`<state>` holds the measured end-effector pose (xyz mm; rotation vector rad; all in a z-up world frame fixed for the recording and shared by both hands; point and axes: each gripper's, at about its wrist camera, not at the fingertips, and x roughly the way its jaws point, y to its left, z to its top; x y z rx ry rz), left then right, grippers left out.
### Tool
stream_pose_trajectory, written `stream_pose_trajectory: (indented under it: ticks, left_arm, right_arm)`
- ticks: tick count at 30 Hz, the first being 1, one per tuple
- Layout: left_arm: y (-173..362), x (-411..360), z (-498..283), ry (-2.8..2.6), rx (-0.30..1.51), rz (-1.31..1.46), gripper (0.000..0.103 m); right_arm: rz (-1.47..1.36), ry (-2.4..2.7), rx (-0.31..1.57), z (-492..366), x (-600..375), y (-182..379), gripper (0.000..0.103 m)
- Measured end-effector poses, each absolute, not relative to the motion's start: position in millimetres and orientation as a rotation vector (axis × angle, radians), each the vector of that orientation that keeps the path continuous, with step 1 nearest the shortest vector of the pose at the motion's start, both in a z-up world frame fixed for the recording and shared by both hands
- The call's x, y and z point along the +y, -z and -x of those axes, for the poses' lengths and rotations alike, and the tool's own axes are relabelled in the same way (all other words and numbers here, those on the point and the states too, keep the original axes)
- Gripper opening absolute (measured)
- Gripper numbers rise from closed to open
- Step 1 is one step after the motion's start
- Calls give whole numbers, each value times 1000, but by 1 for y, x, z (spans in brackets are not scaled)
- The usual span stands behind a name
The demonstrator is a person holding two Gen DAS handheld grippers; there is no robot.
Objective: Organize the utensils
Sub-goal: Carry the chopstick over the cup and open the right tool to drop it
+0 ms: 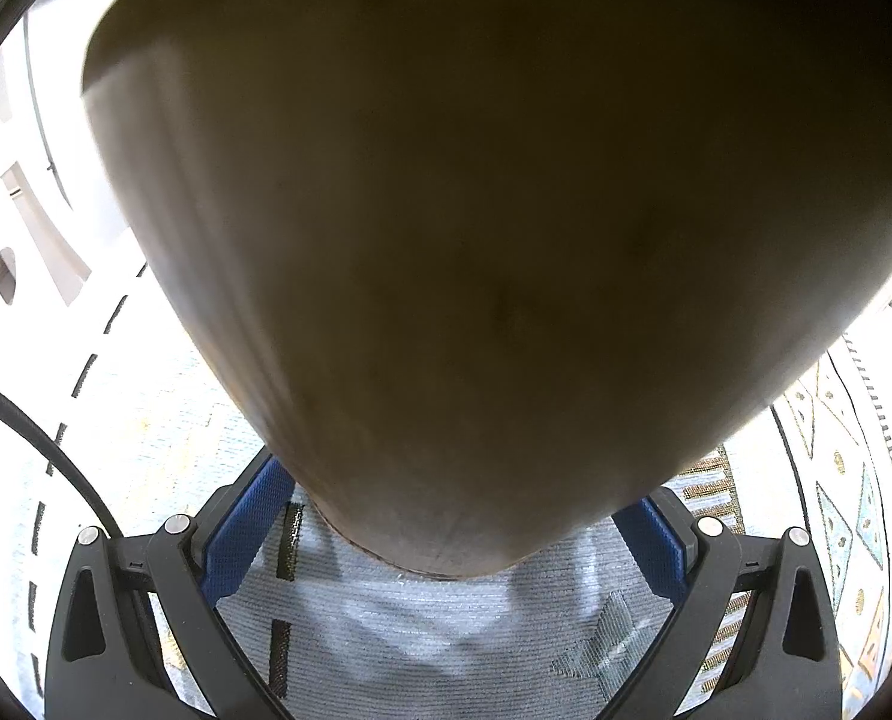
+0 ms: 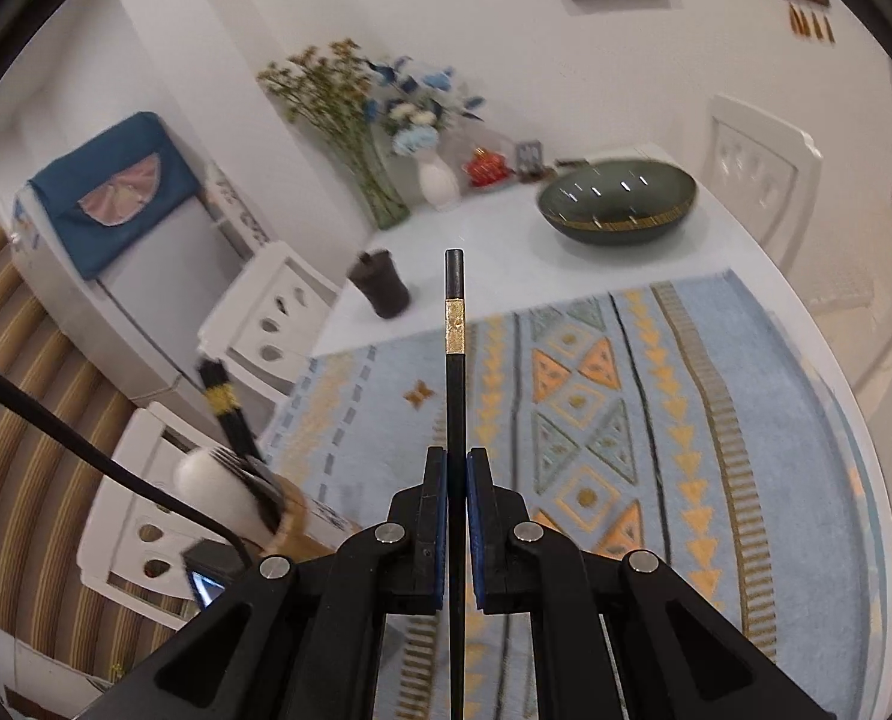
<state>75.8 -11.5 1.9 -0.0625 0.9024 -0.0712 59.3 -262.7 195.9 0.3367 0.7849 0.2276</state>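
A tan wooden utensil holder point(image 1: 475, 228) fills most of the left wrist view. My left gripper point(image 1: 451, 519) has its blue pads point(image 1: 245, 531) against the holder's lower sides, shut on it. In the right wrist view the same holder point(image 2: 287, 513) stands at the lower left, with a bundle of black chopsticks point(image 2: 224, 405), a fork and a white utensil point(image 2: 215, 489) in it. My right gripper point(image 2: 456, 462) is shut on a single black chopstick point(image 2: 454, 324) with a gold band. That chopstick points away over the blue patterned mat point(image 2: 595, 420), above the table.
On the white table beyond the mat stand a dark cup point(image 2: 380, 285), a wide dark bowl point(image 2: 616, 204) and two vases of flowers point(image 2: 440, 180). White chairs point(image 2: 272, 318) line the table's left side. A black cable point(image 2: 86, 456) crosses at the left.
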Motion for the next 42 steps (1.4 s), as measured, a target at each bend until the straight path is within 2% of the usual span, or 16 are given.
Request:
stream_pose_trajectory:
  ticks: [11,16,27,42]
  left_arm:
    - [-1,-10,-74,75,902,64,101]
    - [-1,-10,-74,75,902,64,101]
    - [-1,-10,-74,76,902,65,101]
    - [-1,-9,-74,75,902,65,101]
  right_arm:
    - [-368,-290,586,-76,-215,-250,6]
    - [-374,-312,609,-98,-176,-241,5]
    - [-253,-317,505,-121,-110,-240,6]
    - [-155,-331,521,-125,-90,-211,5]
